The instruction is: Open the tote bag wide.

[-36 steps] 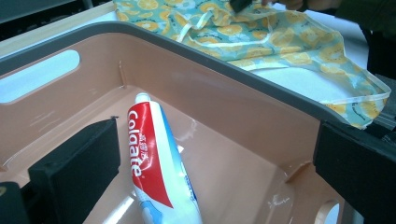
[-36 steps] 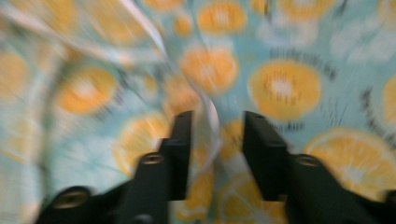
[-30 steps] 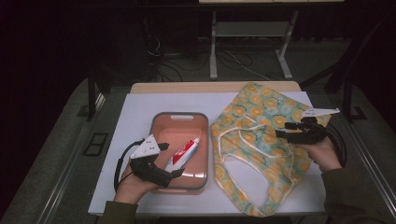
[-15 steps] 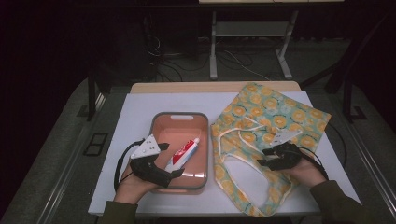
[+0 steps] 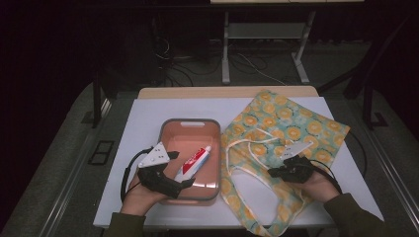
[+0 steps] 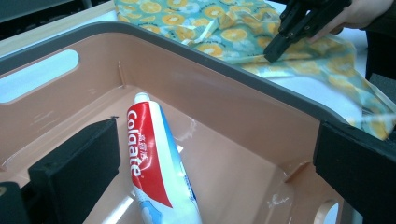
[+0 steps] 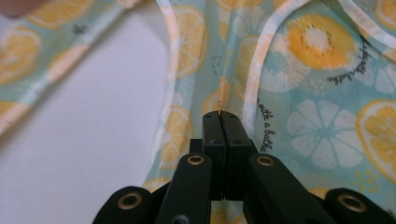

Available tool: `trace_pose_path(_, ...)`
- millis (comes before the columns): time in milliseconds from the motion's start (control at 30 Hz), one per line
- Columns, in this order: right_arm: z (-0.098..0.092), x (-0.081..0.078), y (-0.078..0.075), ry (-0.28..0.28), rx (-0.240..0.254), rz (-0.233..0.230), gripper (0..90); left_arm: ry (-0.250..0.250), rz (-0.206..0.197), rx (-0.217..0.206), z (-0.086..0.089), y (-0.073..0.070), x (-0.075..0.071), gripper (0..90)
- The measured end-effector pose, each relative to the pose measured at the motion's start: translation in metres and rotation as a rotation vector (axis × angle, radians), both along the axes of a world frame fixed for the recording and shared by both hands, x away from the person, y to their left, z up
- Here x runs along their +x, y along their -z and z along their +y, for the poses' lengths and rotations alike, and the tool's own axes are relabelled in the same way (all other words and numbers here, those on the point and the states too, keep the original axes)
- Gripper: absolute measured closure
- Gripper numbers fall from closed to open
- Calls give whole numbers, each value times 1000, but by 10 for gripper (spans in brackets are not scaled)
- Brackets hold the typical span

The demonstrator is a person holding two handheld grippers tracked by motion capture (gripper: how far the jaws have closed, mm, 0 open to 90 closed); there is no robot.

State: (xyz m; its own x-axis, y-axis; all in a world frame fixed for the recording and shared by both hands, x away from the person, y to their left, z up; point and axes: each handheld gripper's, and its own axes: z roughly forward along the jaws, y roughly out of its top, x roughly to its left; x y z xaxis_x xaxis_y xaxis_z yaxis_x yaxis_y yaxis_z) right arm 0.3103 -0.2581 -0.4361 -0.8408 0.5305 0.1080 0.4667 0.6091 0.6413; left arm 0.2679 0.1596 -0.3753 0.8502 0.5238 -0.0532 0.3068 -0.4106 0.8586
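A red and white Colgate toothpaste tube (image 5: 193,162) (image 6: 149,158) lies aslant in a salmon tray with a grey rim (image 5: 190,121) (image 6: 210,53). My left gripper (image 5: 185,169) (image 6: 219,128) sits low at the tray's near left corner. It is open, with one jaw on each side of the tube's lower end and neither touching it. To the right, a teal tote bag with orange slices (image 5: 291,128) (image 7: 327,93) lies flat. My right gripper (image 5: 272,173) (image 7: 222,114) (image 6: 272,55) is shut, its tips on the fabric beside the white handle loops. No fabric shows between the jaws.
The tray and bag rest on a white table (image 5: 143,128) with a wooden strip along its far edge. Beyond it are a dark floor, cables and the legs of a metal stand (image 5: 227,54). Bare tabletop lies left of the tray.
My right gripper has come from the bag's far right edge leftward and nearer, down onto the bag's middle by the handles. The left gripper and tube have stayed put.
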Motion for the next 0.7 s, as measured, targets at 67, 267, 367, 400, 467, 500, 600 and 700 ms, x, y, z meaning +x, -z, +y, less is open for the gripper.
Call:
trace_pose_path(67, 3, -2, -3, -7, 4, -11, 896, 0, -1, 0, 0, 0, 0, 0)
trace_pose_path(267, -9, 5, -8, 79, -30, -75, 757, 0, 0, 3, 0, 0, 0, 0)
trace_pose_path(367, -9, 7, -5, 98, -16, -76, 515, -1, 0, 4, 0, 0, 0, 0)
trace_pose_path(400, -7, 7, -5, 96, -9, -78, 436, 0, -1, 7, 0, 0, 0, 0)
trace_pose_path(467, -2, 10, -4, 100, 16, -61, 327, 0, -1, 7, 0, 0, 0, 0)
trace_pose_path(500, 2, 12, -3, 104, 14, -65, 296, 0, -1, 7, 0, 0, 0, 0)
trace_pose_path(600, 13, 20, -3, 117, 5, -87, 223, -1, -1, 9, -1, 0, 0, 0)
trace_pose_path(700, 21, 31, 2, 115, -7, -74, 175, -1, -1, 7, 0, 0, 0, 0)
